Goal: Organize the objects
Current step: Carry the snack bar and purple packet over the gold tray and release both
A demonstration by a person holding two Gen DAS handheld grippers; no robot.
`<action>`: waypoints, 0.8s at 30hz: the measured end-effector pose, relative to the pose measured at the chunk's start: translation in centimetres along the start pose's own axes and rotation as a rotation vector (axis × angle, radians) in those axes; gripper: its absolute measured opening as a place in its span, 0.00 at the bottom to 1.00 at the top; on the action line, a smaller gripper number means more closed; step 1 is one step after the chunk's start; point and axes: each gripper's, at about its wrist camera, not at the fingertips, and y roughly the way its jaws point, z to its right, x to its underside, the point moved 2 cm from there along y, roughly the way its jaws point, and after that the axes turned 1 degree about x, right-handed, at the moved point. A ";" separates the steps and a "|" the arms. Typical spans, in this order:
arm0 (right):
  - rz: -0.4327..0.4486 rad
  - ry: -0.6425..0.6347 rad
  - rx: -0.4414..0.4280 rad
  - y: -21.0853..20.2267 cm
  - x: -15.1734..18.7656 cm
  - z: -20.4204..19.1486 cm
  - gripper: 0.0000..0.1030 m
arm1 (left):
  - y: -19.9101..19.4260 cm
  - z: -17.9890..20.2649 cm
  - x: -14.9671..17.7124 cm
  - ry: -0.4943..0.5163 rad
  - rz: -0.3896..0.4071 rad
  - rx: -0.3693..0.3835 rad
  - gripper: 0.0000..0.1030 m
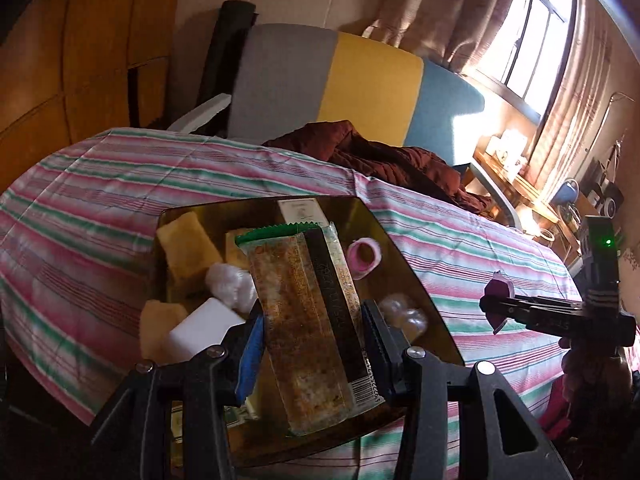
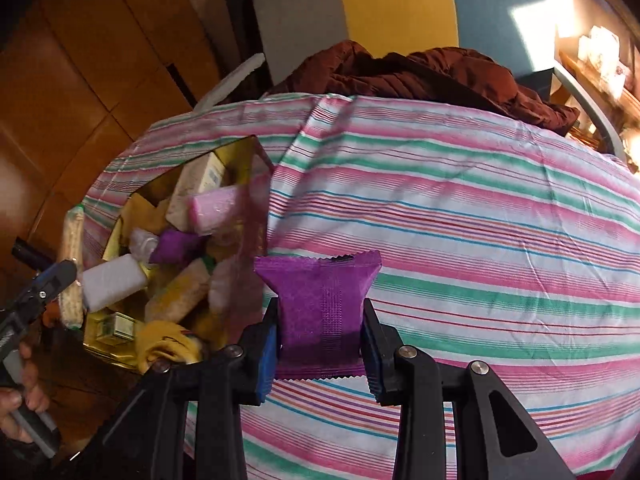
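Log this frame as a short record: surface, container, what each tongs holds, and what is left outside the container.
surface: striped bedsheet
container: gold tray on the sheet, filled with wrapped snacks and small packets
left tongs: shut on a long clear-wrapped snack bar, held above the tray
right tongs: shut on a purple packet, over bare sheet beside the tray
loose items on the sheet: none visible
background: brown jacket at the far edge of the bed
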 end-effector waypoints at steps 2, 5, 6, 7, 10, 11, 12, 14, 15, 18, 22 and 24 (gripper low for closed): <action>0.010 -0.025 -0.037 -0.4 -0.3 -1.9 0.37 | 0.2 -1.0 0.6 -0.020 -0.016 -0.004 0.45; 0.012 -0.077 -0.065 0.3 -0.7 -5.1 0.38 | 0.7 -1.4 1.5 -0.024 -0.037 -0.005 0.45; 0.012 -0.092 -0.069 0.6 -0.7 -6.0 0.38 | 1.0 -1.3 1.6 -0.023 -0.041 -0.005 0.45; 0.008 -0.103 -0.073 1.0 -0.8 -6.8 0.38 | 1.3 -1.2 1.6 -0.017 -0.045 -0.005 0.45; -0.010 -0.122 -0.088 2.3 -0.6 -8.8 0.38 | 2.1 -0.5 1.9 0.006 -0.057 -0.006 0.45; -0.016 -0.131 -0.092 2.6 -0.4 -9.3 0.38 | 2.2 -0.4 1.9 0.008 -0.061 0.000 0.45; -0.021 -0.141 -0.094 2.9 -0.2 -9.9 0.38 | 2.4 -0.3 1.9 0.011 -0.063 0.006 0.45; -0.033 -0.154 -0.095 3.5 0.0 -10.7 0.38 | 2.4 -0.1 1.9 0.014 -0.063 0.016 0.45; -0.038 -0.160 -0.095 3.6 0.0 -10.9 0.38 | 2.3 0.0 1.9 0.016 -0.062 0.020 0.45; -0.045 -0.184 -0.089 3.3 0.3 -11.4 0.38 | 2.2 0.1 1.9 0.023 -0.065 0.025 0.45; -0.066 -0.202 -0.084 3.0 0.5 -11.6 0.38 | 3.3 0.4 1.9 0.031 -0.094 0.007 0.45; -0.050 -0.194 -0.074 3.0 0.3 -11.6 0.52 | 3.7 0.5 1.5 0.031 -0.096 -0.015 0.46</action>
